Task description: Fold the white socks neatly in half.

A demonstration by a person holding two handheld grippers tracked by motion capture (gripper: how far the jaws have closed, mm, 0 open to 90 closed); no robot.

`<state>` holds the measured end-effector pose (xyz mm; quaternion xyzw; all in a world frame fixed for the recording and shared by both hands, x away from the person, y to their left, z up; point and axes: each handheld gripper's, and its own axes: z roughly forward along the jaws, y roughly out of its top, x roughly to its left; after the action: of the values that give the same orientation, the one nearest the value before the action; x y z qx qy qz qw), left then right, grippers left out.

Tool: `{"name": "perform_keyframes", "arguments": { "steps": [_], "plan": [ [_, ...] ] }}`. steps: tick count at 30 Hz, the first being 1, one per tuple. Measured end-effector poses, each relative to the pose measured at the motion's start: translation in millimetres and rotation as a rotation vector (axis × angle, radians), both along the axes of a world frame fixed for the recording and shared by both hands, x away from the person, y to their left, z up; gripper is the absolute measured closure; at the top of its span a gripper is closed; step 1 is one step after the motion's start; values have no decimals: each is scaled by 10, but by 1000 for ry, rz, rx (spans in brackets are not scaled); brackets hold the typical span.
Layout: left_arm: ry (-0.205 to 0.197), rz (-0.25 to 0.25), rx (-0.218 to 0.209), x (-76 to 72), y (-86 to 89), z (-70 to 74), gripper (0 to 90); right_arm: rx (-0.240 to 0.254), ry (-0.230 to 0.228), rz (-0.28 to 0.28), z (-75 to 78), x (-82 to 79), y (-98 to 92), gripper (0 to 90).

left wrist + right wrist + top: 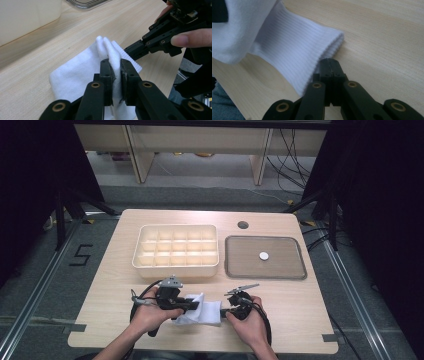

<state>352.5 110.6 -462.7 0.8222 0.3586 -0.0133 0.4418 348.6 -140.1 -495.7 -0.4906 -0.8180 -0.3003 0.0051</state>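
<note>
At the near edge of the pale wood-grain surface [280, 320], a white knitted cotton sock [202, 311] lies crumpled between the two tools. The left hand-held gripper [115, 75] has its jaws pinched narrowly on a raised fold of the sock's smooth body, the fabric pressed between the two black pads and bunching up above them into a soft ridge. The right hand-held gripper [329, 65] has its jaws fully closed against each other with nothing between them; its tip sits just beside the sock's ribbed cuff [294, 50], at the cuff's edge, and whether it touches the cloth I cannot tell. In the high view the left hand-held gripper [192, 305] reaches in from the left and the right hand-held gripper [223, 311] from the right, the sock spanning the gap between them. The sock is plain white, its cuff finely ribbed, the rest smooth and slack, with no label or print readable on it. Farther back stand a cream plastic organiser box with a grid of small compartments [176, 265] and, to its right, a grey rectangular tray [295, 270] holding a small white round disc [263, 255]. On the floor left of the surface, black tape forms the digit "5" [81, 255].
</note>
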Motion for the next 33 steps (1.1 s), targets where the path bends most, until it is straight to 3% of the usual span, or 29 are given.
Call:
{"name": "perform_keyframes", "arguments": {
  "steps": [1, 3, 11, 21, 33],
  "plan": [
    [-2, 0, 3, 4, 2, -1, 810, 12, 16, -12, 15, -3, 12, 900],
    [0, -5, 1, 12, 8, -2, 810, 21, 4, 0, 19, -1, 21, 900],
    [-2, 10, 6, 20, 2, -17, 810, 13, 17, -12, 7, -3, 57, 900],
    [11, 0, 23, 33, -10, -60, 810, 10, 0, 4, 1, -12, 92, 900],
    [22, -13, 40, 37, -44, -125, 810, 15, 17, 2, -9, -14, 121, 900]
  ]
}}
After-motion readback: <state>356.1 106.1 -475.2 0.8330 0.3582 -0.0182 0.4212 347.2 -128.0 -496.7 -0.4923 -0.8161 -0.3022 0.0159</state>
